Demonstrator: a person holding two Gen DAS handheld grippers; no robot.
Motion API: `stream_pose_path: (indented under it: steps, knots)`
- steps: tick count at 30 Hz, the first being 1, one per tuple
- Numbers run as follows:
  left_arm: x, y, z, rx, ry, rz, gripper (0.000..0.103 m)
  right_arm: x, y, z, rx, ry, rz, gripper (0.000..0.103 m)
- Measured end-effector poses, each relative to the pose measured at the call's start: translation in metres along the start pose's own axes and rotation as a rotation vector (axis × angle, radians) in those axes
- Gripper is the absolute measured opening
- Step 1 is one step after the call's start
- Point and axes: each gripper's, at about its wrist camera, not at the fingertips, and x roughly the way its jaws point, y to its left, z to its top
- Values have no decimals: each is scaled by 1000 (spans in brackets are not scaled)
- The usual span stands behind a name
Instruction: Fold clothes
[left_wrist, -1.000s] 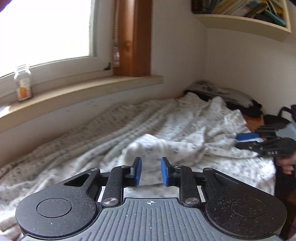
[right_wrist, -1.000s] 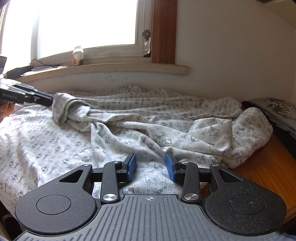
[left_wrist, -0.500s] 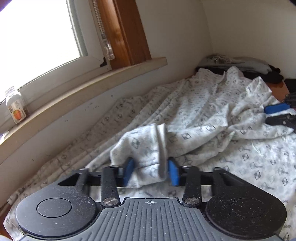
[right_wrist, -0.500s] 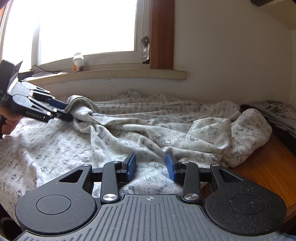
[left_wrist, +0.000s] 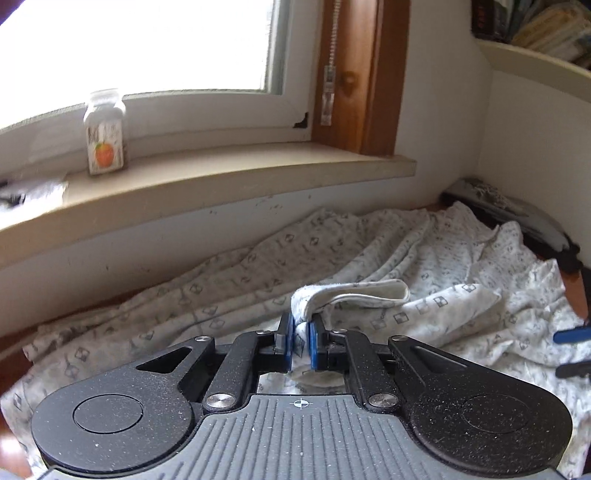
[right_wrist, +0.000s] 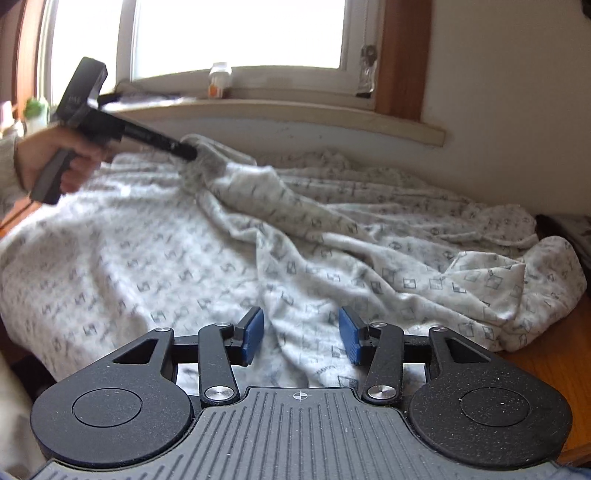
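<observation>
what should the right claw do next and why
Probably ease the right claw down and close it on the cloth just ahead. Its jaws are opening with nothing pinched between them, only fabric lying below, while the left claw is closing on a cuff, so the garment is held at one end only.

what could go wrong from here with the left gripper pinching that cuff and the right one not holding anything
1. The left gripper is closing on only a thin edge of the garment's cuff; it could slip out when pulled.
2. The right gripper, opening over loose cloth, grips nothing, so the lift is one-sided and may bunch the fabric.
</observation>
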Motion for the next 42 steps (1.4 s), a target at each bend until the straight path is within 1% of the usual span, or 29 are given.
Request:
stream_pose_path:
  steps: [1, 2, 4, 7, 10, 13, 14, 16, 18, 19, 20, 21, 22, 23, 25, 26, 27, 29, 30, 31, 32, 33, 34, 36, 37, 38, 41, 42]
  knots:
    - [-2, 3, -1, -21, -5, -11, 9, -1, -2, 0, -2, 11, 1, 35]
    - [-4, 6, -1, -38, -12, -23, 9, -3, -6, 1, 7, 19, 0, 15]
    - [-15, 9, -1, -65, -33, -44, 9, -13, -12, 2, 10, 22, -7, 5]
    - [-37, 15, -2, -109, -61, -87, 8, -31, -21, 5, 6, 19, -16, 4]
    - [-55, 21, -5, -155, -57, -124, 8, -58, -28, 8, -11, 25, -15, 4]
    - [-75, 25, -19, -166, -35, -154, 8, -84, -29, 8, -23, 40, -1, 4]
    - [-80, 26, -26, -167, -19, -161, 8, -89, -26, 6, -29, 49, 12, 4]
    - [-84, 27, -43, -159, 29, -152, 8, -93, -16, 0, -45, 80, 41, 4]
    - [-85, 27, -61, -147, 83, -135, 10, -96, -6, -6, -61, 110, 64, 5]
    - [-86, 28, -66, -132, 97, -114, 11, -95, -3, -8, -69, 120, 66, 8]
    - [-86, 27, -68, -108, 99, -81, 15, -95, -2, -8, -72, 119, 67, 11]
    - [-87, 27, -70, -84, 102, -48, 20, -96, -3, -6, -67, 112, 70, 12]
    - [-87, 28, -70, -70, 98, -27, 23, -97, -5, -4, -60, 103, 69, 16]
    - [-88, 28, -67, -65, 89, -15, 28, -99, -8, 0, -53, 94, 61, 20]
    - [-90, 26, -59, -43, 65, 5, 32, -100, -14, 7, -50, 80, 43, 23]
    - [-91, 23, -54, -24, 54, 8, 36, -101, -17, 10, -47, 74, 33, 23]
    - [-90, 19, -51, -4, 46, 6, 42, -103, -21, 11, -41, 69, 25, 23]
    - [-86, 7, -45, 34, 33, -8, 49, -106, -26, 12, -32, 60, 15, 27]
    - [-83, 1, -44, 51, 29, -22, 51, -107, -27, 11, -31, 57, 7, 29]
    - [-80, -6, -44, 65, 26, -42, 52, -108, -28, 10, -29, 55, -9, 33]
    - [-76, -12, -43, 79, 24, -62, 60, -107, -30, 8, -25, 55, -32, 36]
    - [-72, -19, -44, 98, 23, -79, 68, -106, -32, 7, -18, 55, -59, 37]
    - [-66, -27, -45, 122, 29, -87, 71, -103, -37, 6, 0, 56, -89, 37]
    - [-52, -39, -47, 171, 54, -84, 71, -94, -50, 4, 45, 59, -149, 39]
    - [-46, -43, -49, 190, 65, -76, 71, -89, -56, 2, 62, 58, -171, 47]
    - [-40, -47, -51, 210, 75, -67, 71, -83, -63, 0, 75, 54, -187, 51]
    - [-26, -54, -53, 267, 93, -39, 71, -62, -81, -7, 160, 50, -182, 51]
    - [-23, -56, -53, 280, 97, -35, 69, -57, -85, -8, 187, 46, -171, 51]
